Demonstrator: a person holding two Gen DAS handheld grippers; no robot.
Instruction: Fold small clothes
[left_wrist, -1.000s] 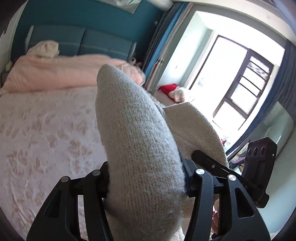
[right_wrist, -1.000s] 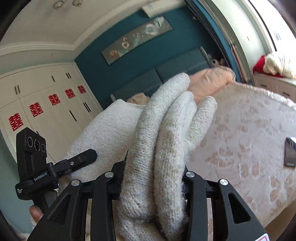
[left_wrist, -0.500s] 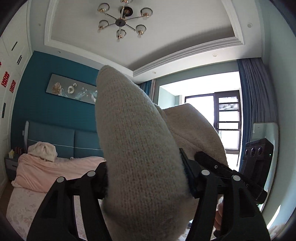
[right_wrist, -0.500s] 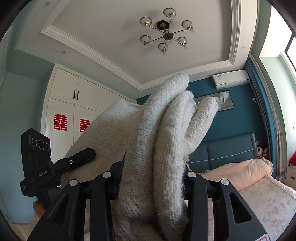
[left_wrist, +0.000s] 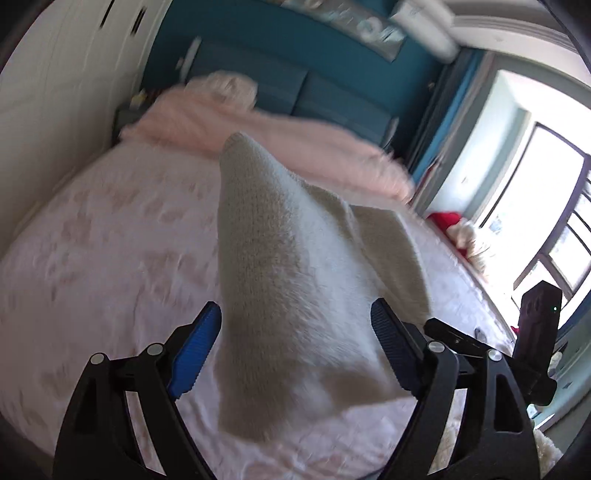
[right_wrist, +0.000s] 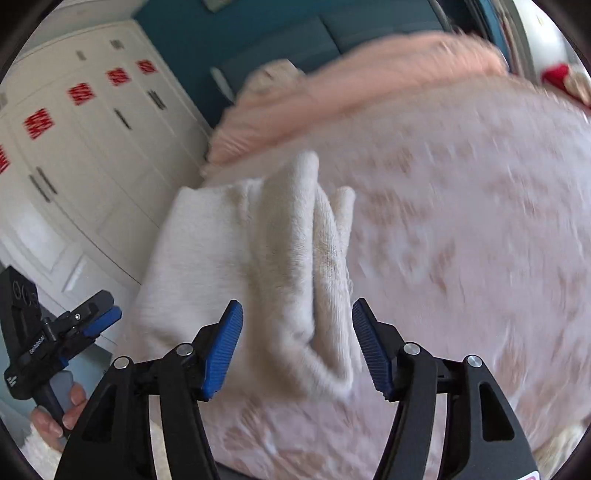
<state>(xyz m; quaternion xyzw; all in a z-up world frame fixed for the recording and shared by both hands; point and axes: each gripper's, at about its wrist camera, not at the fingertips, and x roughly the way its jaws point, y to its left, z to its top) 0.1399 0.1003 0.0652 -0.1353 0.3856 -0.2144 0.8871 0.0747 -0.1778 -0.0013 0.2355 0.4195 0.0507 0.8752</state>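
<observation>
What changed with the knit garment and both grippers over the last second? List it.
Both grippers let go: the left gripper and right gripper, each clamped on the beige knit garment earlier, now stand open with it loose between their fingers. Both cameras swung from the ceiling back down toward the bed. The garment remains bunched in folds.

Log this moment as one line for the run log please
step: release knit garment | left gripper: open | right gripper: open | garment: bunched between both jaws over bed | view: motion-blurred
</observation>
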